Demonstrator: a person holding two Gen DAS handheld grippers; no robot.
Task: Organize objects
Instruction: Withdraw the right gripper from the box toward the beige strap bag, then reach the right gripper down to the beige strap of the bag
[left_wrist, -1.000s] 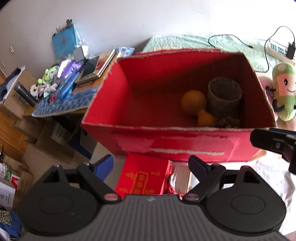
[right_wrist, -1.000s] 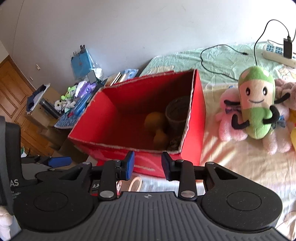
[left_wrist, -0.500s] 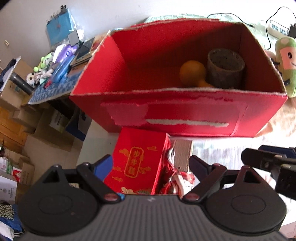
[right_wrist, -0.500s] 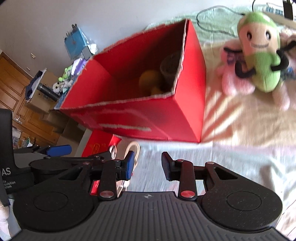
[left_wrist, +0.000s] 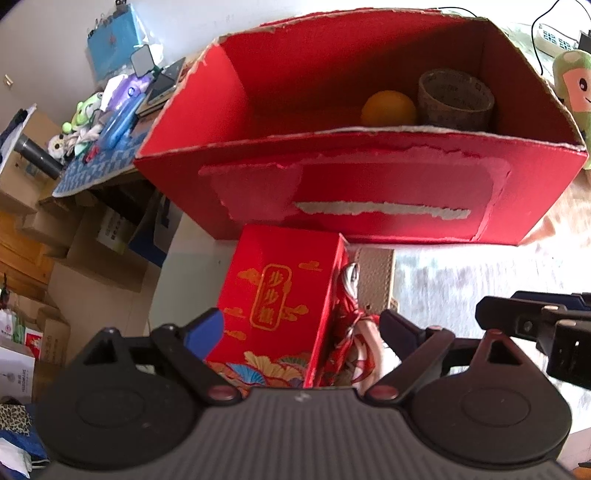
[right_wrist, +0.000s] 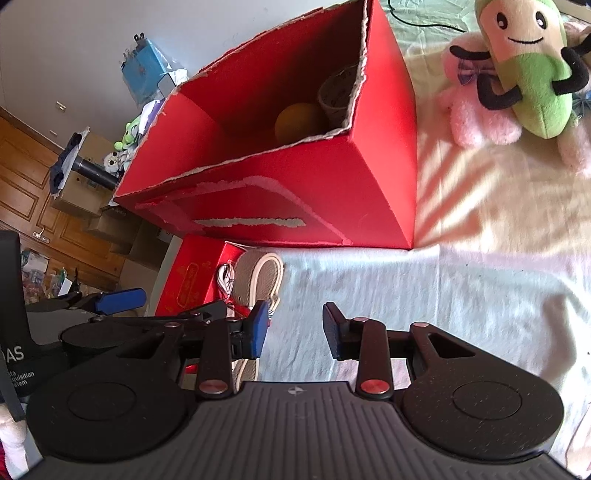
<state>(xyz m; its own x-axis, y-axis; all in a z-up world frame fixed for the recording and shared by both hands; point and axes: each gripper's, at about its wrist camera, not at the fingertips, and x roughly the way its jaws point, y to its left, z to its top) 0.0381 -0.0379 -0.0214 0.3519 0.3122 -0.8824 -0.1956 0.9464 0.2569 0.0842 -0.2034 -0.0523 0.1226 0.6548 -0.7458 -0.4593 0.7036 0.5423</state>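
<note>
Left wrist view had the left gripper (left_wrist: 301, 328) spread wide, its fingers either side of a small red gift box (left_wrist: 275, 306) with gold lettering but not pressing on it; I could not tell whether the blue-tipped finger (left_wrist: 205, 330) touched the box's side. Just beside that box, on its right, lay a red tassel (left_wrist: 349, 336) and a tan strap (left_wrist: 375, 278). Beyond them stood the big red carton (left_wrist: 369, 192), open at the top, its torn front wall facing the camera, with an orange ball (left_wrist: 388, 109) and a brown roll of tape (left_wrist: 456, 99) side by side in its far right corner. This view alone showed the cluttered side table (left_wrist: 99, 162) with its toys and blue case, and the stacked brown boxes (left_wrist: 92, 240) beneath. Right wrist view had the right gripper (right_wrist: 295, 328) released too, parted with nothing between its fingers, hovering over the pale bedsheet (right_wrist: 443, 295). Only here did the strap show as a curved band with a pale edge and a metal clasp (right_wrist: 225, 278) next to it, and the carton's right side wall came into sight. The green plush toy (right_wrist: 528, 74), only an edge in the other view, appeared whole here, leaning on a pink plush (right_wrist: 476, 118) well apart from the carton. The left gripper appeared at the lower left, over the gift box.
</note>
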